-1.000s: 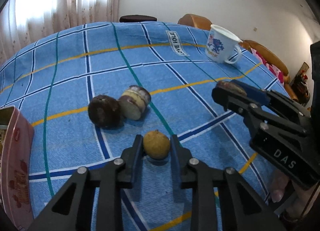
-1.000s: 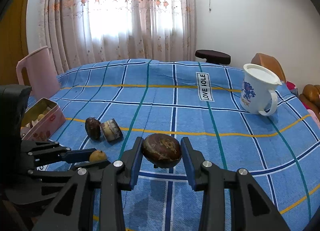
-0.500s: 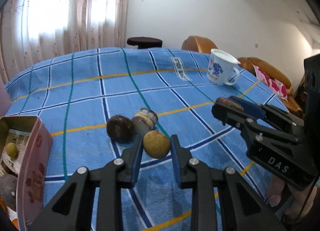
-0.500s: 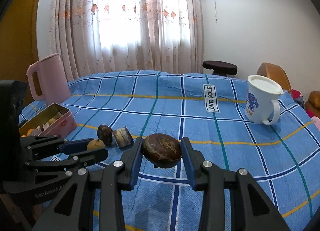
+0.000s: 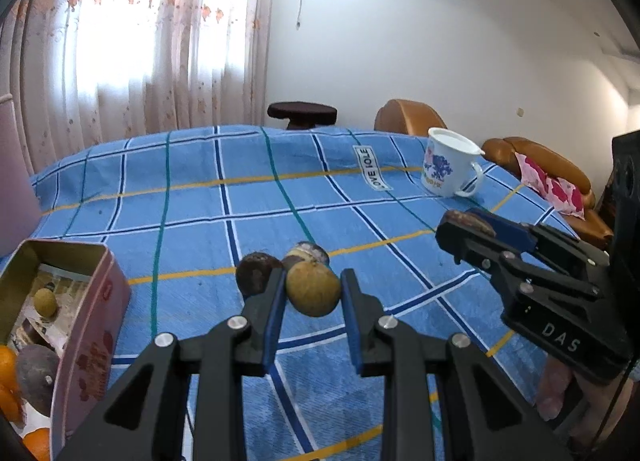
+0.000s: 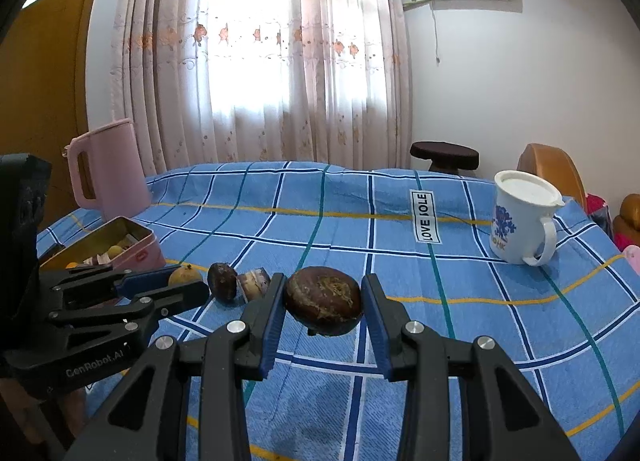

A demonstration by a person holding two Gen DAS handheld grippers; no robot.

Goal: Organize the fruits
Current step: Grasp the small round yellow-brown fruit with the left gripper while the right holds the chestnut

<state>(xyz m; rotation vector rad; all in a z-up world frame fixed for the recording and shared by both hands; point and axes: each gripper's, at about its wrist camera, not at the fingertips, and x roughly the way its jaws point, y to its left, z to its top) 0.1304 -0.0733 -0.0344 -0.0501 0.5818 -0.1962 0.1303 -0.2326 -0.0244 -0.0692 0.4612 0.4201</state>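
My left gripper [image 5: 313, 293] is shut on a small round yellow-brown fruit [image 5: 313, 292], held above the blue checked cloth. My right gripper [image 6: 322, 307] is shut on a larger dark brown fruit [image 6: 323, 300], also lifted off the cloth. On the cloth lie a dark round fruit [image 5: 256, 275] and a cut piece with a pale face [image 5: 306, 254], side by side. A pink tin [image 5: 90, 325] at the left holds several fruits, among them a small yellow one [image 5: 44, 301] and oranges [image 5: 8, 373]. The right gripper appears in the left wrist view [image 5: 466, 221], and the left gripper in the right wrist view [image 6: 186, 281].
A white mug with a blue print [image 6: 522, 217] stands at the far right of the table. A pink jug [image 6: 106, 165] stands at the far left behind the tin. A dark stool [image 6: 444, 153] and brown sofa [image 5: 536, 165] lie beyond the table edge.
My left gripper has lifted the yellow-brown fruit off the cloth and tilted up, bringing the pink tin into view at the left. The right gripper has tilted up a little, still holding the dark fruit.
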